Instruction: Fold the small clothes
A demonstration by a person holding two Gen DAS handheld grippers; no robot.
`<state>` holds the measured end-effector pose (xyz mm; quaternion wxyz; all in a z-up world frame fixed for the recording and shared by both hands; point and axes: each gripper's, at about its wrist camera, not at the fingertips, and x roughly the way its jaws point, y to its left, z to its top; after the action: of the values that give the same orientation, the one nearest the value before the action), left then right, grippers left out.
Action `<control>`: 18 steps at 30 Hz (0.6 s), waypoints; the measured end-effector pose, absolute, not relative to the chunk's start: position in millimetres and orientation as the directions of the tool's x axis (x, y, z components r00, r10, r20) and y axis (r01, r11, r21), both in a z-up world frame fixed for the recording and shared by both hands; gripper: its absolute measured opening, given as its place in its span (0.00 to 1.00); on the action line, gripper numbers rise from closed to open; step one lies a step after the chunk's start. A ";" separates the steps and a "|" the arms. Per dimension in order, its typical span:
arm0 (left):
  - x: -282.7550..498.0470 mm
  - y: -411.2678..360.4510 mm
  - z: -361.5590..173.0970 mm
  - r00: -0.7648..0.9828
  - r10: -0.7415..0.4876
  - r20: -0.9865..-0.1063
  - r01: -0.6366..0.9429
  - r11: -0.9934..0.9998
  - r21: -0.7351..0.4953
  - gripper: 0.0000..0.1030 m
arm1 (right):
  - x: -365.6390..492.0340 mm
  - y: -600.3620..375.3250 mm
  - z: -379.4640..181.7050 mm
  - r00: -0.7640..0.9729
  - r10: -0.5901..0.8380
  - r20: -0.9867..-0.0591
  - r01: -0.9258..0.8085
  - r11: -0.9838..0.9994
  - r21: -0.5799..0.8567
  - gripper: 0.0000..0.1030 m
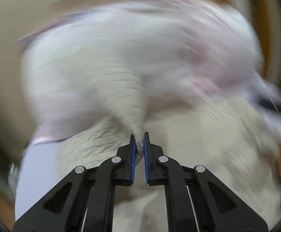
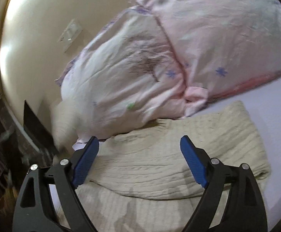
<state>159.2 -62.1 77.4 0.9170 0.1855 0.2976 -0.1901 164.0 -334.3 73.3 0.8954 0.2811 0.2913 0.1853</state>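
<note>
- left gripper: blue-padded jaws are clenched on a bunched fold of the cream knit sweater; the pinched cloth rises from between the pads and fans out toward the far side.
- the left wrist view is heavily motion-blurred; the sweater fills the near and middle field, with a pale pink-white mass behind it whose outline cannot be resolved.
- right gripper: jaws are spread wide, released, and hold nothing; they hang above the sweater, and contact with the cloth cannot be confirmed.
- in the right wrist view the cream knit sweater lies partly folded on a pale lavender bed sheet, with one ribbed layer lapped over another; it spans the gap between both fingers and extends near and to the right.
- farther away, a pink floral duvet lies heaped on the sheet, its near edge touching the far edge of the sweater.
- far left: a cream wall carrying a switch plate.
</note>
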 end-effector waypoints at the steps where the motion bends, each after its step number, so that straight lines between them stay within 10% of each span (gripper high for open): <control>1: 153.1 -82.4 62.5 0.724 -0.245 -0.645 0.508 0.821 0.258 0.09 | 166.7 -341.6 67.9 0.757 0.495 -0.427 -0.139 0.760 0.635 0.83; 7: 132.4 -74.4 44.1 0.703 -0.222 -0.675 0.489 0.841 0.232 0.13 | 174.6 -366.4 49.7 0.733 0.460 -0.500 -0.015 0.747 0.665 0.68; 11: 106.2 -12.7 58.7 0.720 -0.185 -0.669 0.362 0.922 0.134 0.40 | 168.5 -385.7 47.6 0.712 0.444 -0.544 0.064 0.730 0.680 0.50; 18: 82.2 58.4 45.5 0.655 -0.224 -0.721 0.263 0.963 -0.060 0.43 | 174.4 -379.1 55.0 0.642 0.435 -0.632 0.067 0.789 0.611 0.35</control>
<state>82.2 58.4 45.5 0.9094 0.0249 0.3930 -0.1337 174.4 -379.1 55.0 0.8526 0.3066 0.4092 0.1077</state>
